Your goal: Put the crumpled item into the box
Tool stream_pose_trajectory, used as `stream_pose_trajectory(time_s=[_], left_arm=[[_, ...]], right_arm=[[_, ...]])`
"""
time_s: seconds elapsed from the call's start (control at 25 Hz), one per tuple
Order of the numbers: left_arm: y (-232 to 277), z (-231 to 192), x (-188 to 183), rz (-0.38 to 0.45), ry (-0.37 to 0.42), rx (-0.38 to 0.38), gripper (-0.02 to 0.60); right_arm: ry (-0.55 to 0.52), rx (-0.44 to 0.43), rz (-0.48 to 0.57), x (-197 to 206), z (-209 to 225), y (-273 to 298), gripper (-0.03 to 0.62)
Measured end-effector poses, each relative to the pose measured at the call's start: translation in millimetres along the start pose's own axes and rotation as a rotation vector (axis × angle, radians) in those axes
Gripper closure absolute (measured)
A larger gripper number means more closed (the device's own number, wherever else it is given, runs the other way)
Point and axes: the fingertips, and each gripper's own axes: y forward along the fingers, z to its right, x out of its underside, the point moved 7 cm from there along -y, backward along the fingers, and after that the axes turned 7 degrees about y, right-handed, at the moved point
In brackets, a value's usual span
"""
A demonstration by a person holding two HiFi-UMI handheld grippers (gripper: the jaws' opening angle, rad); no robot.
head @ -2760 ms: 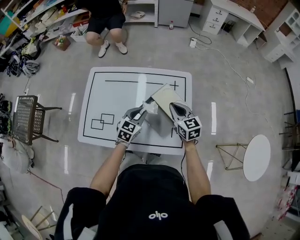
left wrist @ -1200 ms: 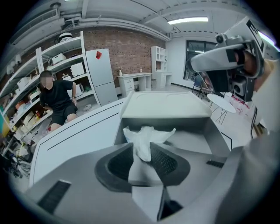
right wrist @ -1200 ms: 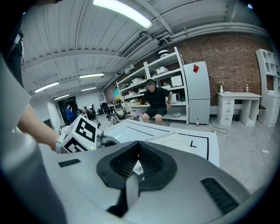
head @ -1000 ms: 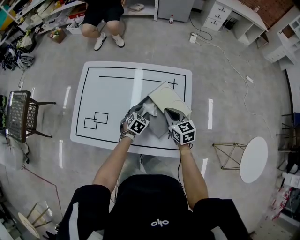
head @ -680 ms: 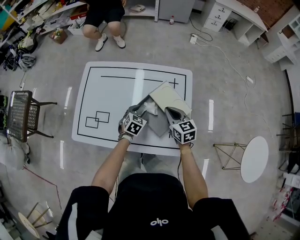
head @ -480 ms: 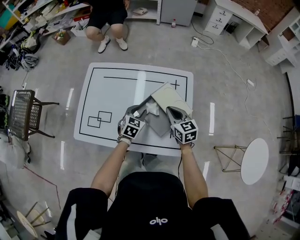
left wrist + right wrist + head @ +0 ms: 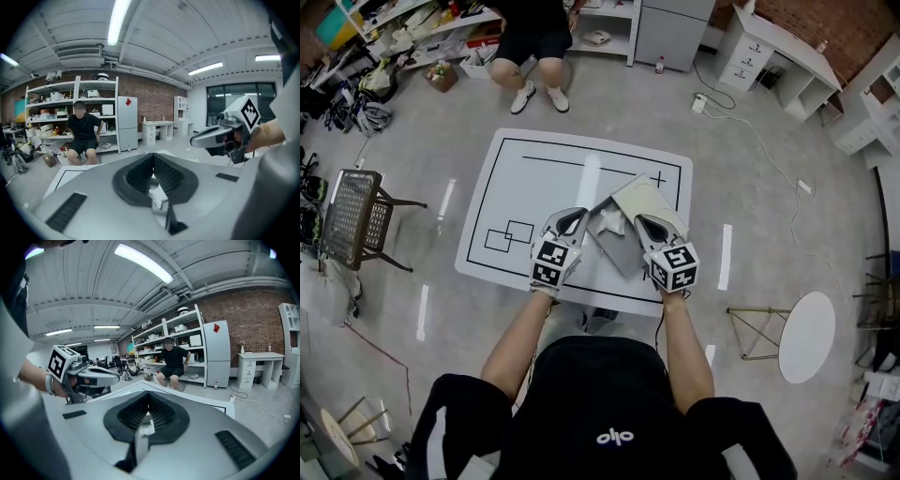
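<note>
An open box [image 7: 630, 199] with a cream lid and grey inside lies on the white table [image 7: 534, 183], right of centre. The white crumpled item [image 7: 607, 222] rests inside it, near its left edge. My left gripper [image 7: 575, 217] hovers just left of the box, jaws shut and empty, apart from the crumpled item. In the left gripper view, the left gripper [image 7: 153, 161] shows the crumpled item [image 7: 158, 196] below its closed jaws. My right gripper [image 7: 645, 223] is shut on the box's right wall. In the right gripper view, the right gripper [image 7: 149, 404] pinches a thin grey board.
Black lines and two small rectangles [image 7: 508, 237] are drawn on the table. A person [image 7: 534, 37] sits beyond its far edge. A mesh chair [image 7: 352, 225] stands to the left. A round white side table [image 7: 806, 336] and a wire stand [image 7: 755, 323] are at the right.
The left gripper has drawn back to the left from the box and closed its jaws. The crumpled item stays in the box. The right gripper keeps its hold.
</note>
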Motion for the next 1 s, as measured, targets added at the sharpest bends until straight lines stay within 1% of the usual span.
stream_pose_trajectory(time_s=[0.28, 0.48, 0.8, 1.0], left_arm=[[-27.7, -4.5, -18.3, 0.079, -0.021, -0.011, 0.575], [-40.4, -5.7, -22.4, 0.110, -0.017, -0.019, 0.574], [-48.1, -1.8, -17.5, 0.118, -0.019, -0.024, 0.575], [-52.4, -2.2, -16.0, 0.108, -0.025, -0.026, 0.575]], right_arm=[[-0.019, -0.028, -0.006, -0.6, -14.3, -9.0, 0.585], [-0.026, -0.037, -0.009, -0.9, -19.9, -8.9, 0.585], [-0.041, -0.047, -0.013, -0.3, -23.9, -7.8, 0.585], [-0.040, -0.051, -0.015, -0.7, -25.5, -7.6, 0.585]])
